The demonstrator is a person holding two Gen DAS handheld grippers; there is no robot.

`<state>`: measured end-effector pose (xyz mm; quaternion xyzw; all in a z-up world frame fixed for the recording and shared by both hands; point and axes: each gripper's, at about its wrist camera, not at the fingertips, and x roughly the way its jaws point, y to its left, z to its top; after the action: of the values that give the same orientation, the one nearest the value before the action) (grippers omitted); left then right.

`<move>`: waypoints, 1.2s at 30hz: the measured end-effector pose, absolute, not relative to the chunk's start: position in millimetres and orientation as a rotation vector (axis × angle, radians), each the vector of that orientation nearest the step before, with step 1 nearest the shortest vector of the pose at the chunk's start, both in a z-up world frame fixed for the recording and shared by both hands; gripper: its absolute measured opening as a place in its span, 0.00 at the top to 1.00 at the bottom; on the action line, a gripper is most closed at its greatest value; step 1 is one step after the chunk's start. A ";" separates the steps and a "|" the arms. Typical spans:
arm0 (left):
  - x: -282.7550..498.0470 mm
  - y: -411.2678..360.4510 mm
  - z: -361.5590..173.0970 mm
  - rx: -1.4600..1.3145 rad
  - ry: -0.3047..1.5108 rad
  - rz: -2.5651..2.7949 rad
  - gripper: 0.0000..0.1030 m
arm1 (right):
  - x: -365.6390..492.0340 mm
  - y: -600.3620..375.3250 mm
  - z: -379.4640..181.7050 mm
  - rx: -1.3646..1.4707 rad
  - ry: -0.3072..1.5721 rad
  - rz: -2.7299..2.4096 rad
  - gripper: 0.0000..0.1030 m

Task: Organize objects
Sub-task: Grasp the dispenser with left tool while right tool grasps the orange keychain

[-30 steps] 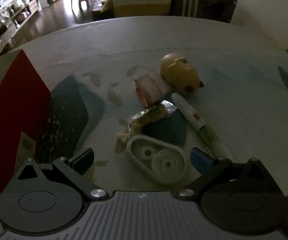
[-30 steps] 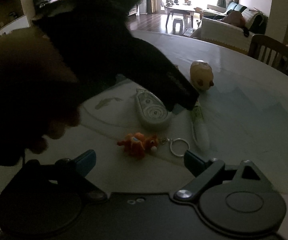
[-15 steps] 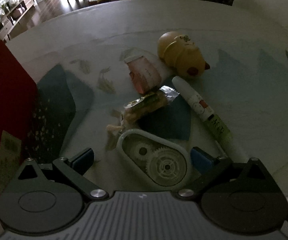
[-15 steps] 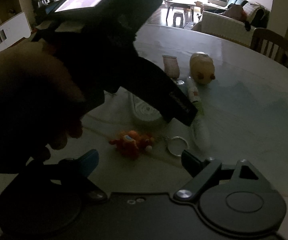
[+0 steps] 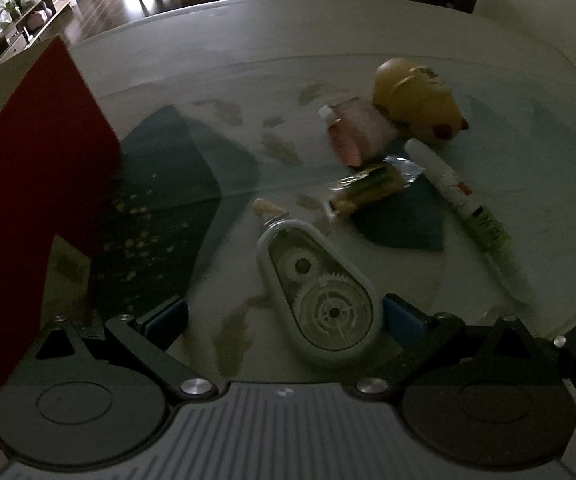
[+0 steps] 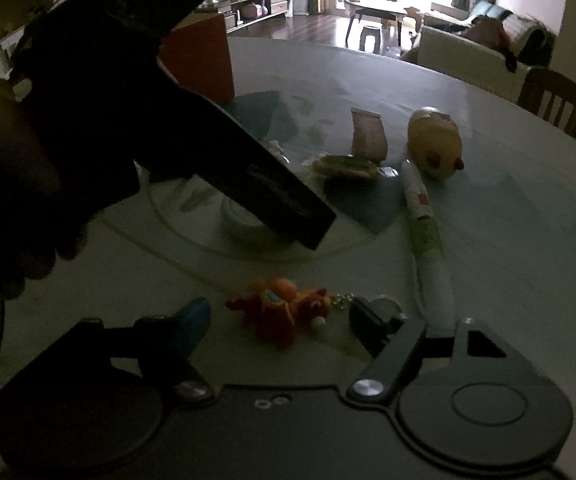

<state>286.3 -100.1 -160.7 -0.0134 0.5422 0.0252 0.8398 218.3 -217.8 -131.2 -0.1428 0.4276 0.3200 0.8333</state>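
Closing in over the last second, my left gripper [image 5: 283, 314] now has its jaws apart around the correction tape dispenser [image 5: 320, 292] lying flat on the table [image 5: 368, 28], its right pad just beside the casing, so the grab looks near; my right gripper [image 6: 279, 316], also spread, has dropped to bracket the orange keychain figure [image 6: 277, 308]. Beyond lie a snack wrapper [image 5: 372, 190], marker [image 5: 454, 192], pink packet [image 5: 354, 130] and yellow toy [image 5: 416, 102], all clear of the grab; the red box [image 5: 35, 184] stands left.

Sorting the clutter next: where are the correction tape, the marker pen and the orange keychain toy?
correction tape [image 5: 320, 296], left wrist view, on its clear geared casing.
marker pen [image 5: 450, 184], left wrist view, on its white barrel.
orange keychain toy [image 6: 279, 310], right wrist view, on its body.
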 end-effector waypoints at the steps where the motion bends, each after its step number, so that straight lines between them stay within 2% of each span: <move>1: 286.0 -95.8 -161.6 -0.030 1.144 0.055 0.00 | 218.4 -216.4 -132.2 -0.311 0.906 0.681 0.29; 5: 282.8 -84.4 -161.5 -0.047 1.141 0.078 0.00 | 211.0 -212.3 -133.5 -0.345 0.883 0.685 0.32; 9: 284.2 -84.2 -163.1 -0.058 1.137 0.099 0.00 | 212.5 -212.9 -132.6 -0.338 0.879 0.678 0.42; 15: 289.1 -83.1 -160.9 -0.077 1.125 0.129 0.05 | 213.9 -212.7 -131.7 -0.338 0.878 0.677 0.43; 18: 285.0 -87.1 -155.6 -0.064 1.105 0.111 0.21 | 213.9 -212.4 -131.4 -0.342 0.876 0.672 0.44; 20: 282.0 -91.0 -150.8 -0.048 1.086 0.092 0.46 | 213.9 -213.4 -130.9 -0.345 0.878 0.665 0.44; 36: 226.0 -83.5 -135.4 -0.132 1.063 -0.007 0.47 | 195.8 -243.3 -94.0 -0.238 0.872 0.626 0.46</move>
<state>226.0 -83.5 -135.4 -0.0629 0.5066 -0.0032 0.8599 195.8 -243.3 -94.0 -0.1132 0.4146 0.2973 0.8526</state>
